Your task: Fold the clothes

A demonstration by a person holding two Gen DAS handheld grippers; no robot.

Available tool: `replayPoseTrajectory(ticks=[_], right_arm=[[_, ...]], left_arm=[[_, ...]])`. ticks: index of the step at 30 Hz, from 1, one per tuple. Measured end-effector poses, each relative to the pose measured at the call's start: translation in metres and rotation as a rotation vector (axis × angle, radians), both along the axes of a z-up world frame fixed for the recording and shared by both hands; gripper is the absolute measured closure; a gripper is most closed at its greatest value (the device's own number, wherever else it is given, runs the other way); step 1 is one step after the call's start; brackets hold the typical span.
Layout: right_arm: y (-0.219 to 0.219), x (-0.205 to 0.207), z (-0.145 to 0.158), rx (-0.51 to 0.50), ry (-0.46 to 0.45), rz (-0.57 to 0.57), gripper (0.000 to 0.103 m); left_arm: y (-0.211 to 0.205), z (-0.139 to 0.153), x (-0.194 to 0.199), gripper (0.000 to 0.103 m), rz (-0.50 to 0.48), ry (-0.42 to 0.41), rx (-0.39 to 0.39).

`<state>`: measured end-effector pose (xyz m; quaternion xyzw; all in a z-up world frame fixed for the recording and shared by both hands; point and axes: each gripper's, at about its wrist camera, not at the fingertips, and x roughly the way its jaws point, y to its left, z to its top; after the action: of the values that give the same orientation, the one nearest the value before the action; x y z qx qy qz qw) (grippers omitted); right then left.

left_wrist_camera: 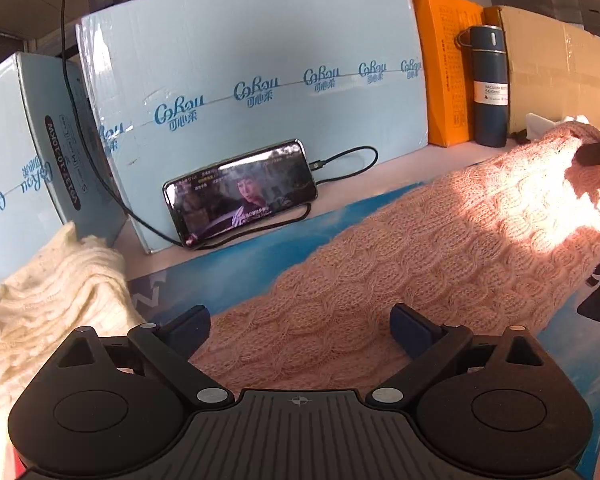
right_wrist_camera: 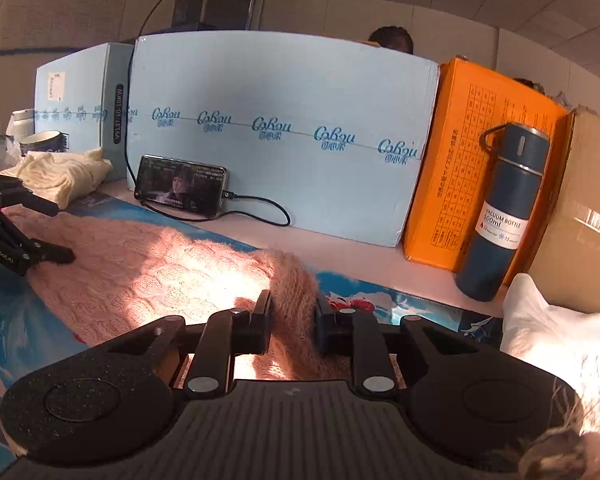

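The right gripper (right_wrist_camera: 291, 320) is squeezing a bunched edge of the pink knit sweater (right_wrist_camera: 140, 276), with the fuzzy wool pinched tight between its two pads. The left gripper (left_wrist_camera: 300, 330) is hanging over the same sweater with its jaws wide apart and nothing between them. The sweater is lying spread out on the blue picture mat (left_wrist_camera: 244, 264), running from the left gripper toward two o'clock in the left view. It is looking soft, light and floppy, so it will likely sag and stretch; corners and hems are probably the best places to pinch. Both grippers are pointing a little downward. At nine o'clock a cream knit sweater (left_wrist_camera: 48, 300) is sitting in a heap. Farther back a phone (left_wrist_camera: 242, 194) is leaning on a light blue box (left_wrist_camera: 260, 40), and at one o'clock a dark blue vacuum bottle (left_wrist_camera: 488, 88) is standing.
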<state>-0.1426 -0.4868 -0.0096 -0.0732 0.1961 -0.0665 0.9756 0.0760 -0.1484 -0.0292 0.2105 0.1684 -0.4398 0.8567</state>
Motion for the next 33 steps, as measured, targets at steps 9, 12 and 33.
replayPoseTrajectory(ticks=[9, 12, 33], right_arm=[[0.061, -0.073, 0.002, -0.191, 0.025, 0.188, 0.085], [0.065, -0.088, -0.005, -0.166, 0.038, 0.184, 0.085], [0.065, -0.151, -0.032, 0.104, 0.104, 0.172, 0.042]], left_arm=[[-0.022, 0.015, -0.064, 0.000, -0.404, -0.388, 0.054], [-0.032, 0.011, -0.065, 0.000, -0.442, -0.377, 0.125], [0.103, 0.002, -0.141, 0.062, -0.540, -0.112, 0.093]])
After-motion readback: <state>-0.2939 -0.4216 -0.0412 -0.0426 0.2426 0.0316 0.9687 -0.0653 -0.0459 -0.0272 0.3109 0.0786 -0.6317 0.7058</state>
